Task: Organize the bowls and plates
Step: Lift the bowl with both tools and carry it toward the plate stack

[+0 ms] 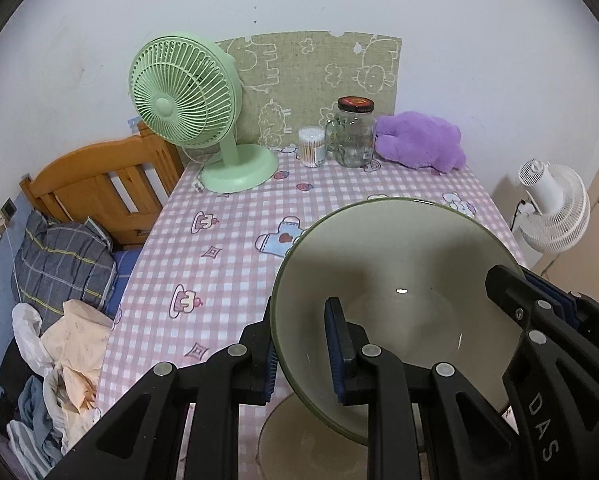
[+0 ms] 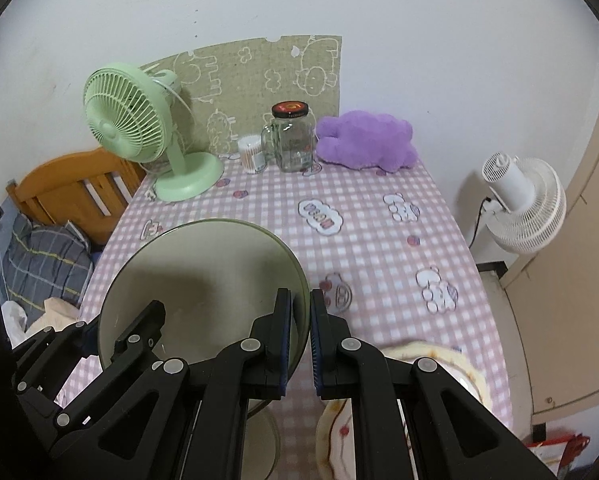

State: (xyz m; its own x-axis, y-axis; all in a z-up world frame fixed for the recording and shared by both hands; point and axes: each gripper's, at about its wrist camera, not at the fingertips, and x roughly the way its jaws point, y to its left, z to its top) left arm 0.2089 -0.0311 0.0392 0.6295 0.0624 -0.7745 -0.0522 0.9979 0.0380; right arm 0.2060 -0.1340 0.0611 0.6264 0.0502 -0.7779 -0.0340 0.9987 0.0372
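item: green-rimmed bowl (image 1: 395, 300), pale inside, lifted off the table (image 1: 227, 248), tilted w/ its mouth toward the cameras. held from both sides at once.

left claw (image 1: 303, 356): narrow, clamped on the bowl's left rim; one pad inside the wall, one outside. right claw (image 2: 299, 344): narrow, clamped on the bowl's right rim in the right wrist view. in the left wrist view the right claw shows as a black frame at the bowl's far right edge.

key relation: bowl sits between the two claws, so neither hand is nearer; both share it. its mouth faces back and up, base away toward the table's far end. round item, no long axis; the line that counts is rim-to-rim across both grips.

below/near: another dish (image 1: 299, 448), partly hidden under the left claw, type unclear. cream plate w/ red marks (image 2: 431, 364) at the near right edge, blurred, partly under the right claw's arm.

judgement: bowl prob. being carried to a stack spot; where it will go can't be told. to set down it needs levelling so the base meets first, both grips letting go together. risk: uneven release tips it.

far end, not task items: green fan (image 1: 179, 92), glass jar (image 1: 353, 134), cotton swab tub (image 1: 311, 146), purple plush toy (image 1: 419, 140). white fan (image 2: 527, 204) off the table's right side; wooden bed frame (image 1: 99, 184) to the left.
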